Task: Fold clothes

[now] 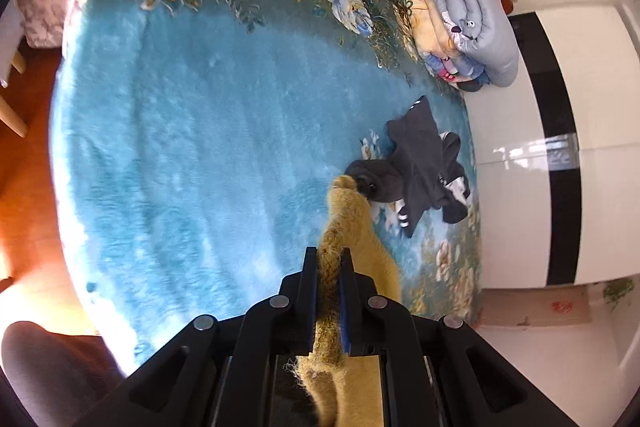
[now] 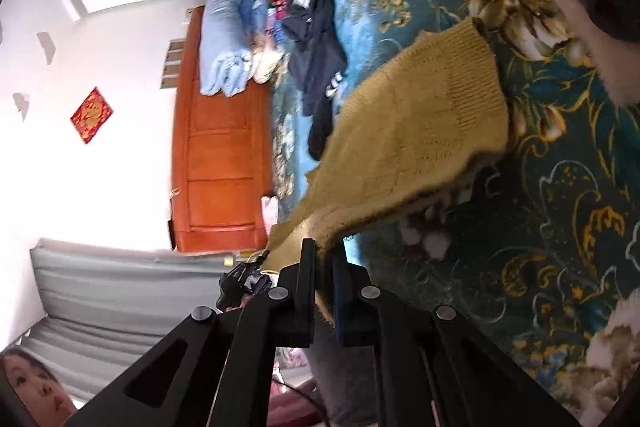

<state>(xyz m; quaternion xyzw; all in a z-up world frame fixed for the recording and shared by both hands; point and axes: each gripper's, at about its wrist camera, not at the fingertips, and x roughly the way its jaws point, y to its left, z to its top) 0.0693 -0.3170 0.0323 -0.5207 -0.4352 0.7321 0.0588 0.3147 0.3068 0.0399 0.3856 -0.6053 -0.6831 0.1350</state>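
A mustard-yellow knit sweater (image 2: 420, 115) hangs stretched above the bed between my two grippers. My left gripper (image 1: 329, 259) is shut on one edge of the sweater (image 1: 348, 223), which shows edge-on in the left wrist view. My right gripper (image 2: 324, 251) is shut on another edge of it, and the ribbed hem spreads out ahead. A dark grey garment with white stripes (image 1: 424, 167) lies crumpled on the bed beyond the sweater; it also shows in the right wrist view (image 2: 316, 55).
The bed has a blue plush blanket (image 1: 200, 147) with a floral border (image 2: 552, 227). Folded quilts (image 1: 468, 23) are stacked by the orange wooden headboard (image 2: 220, 147). The other gripper (image 2: 244, 281) appears at the sweater's far corner. A white wall (image 1: 520, 147) lies beside the bed.
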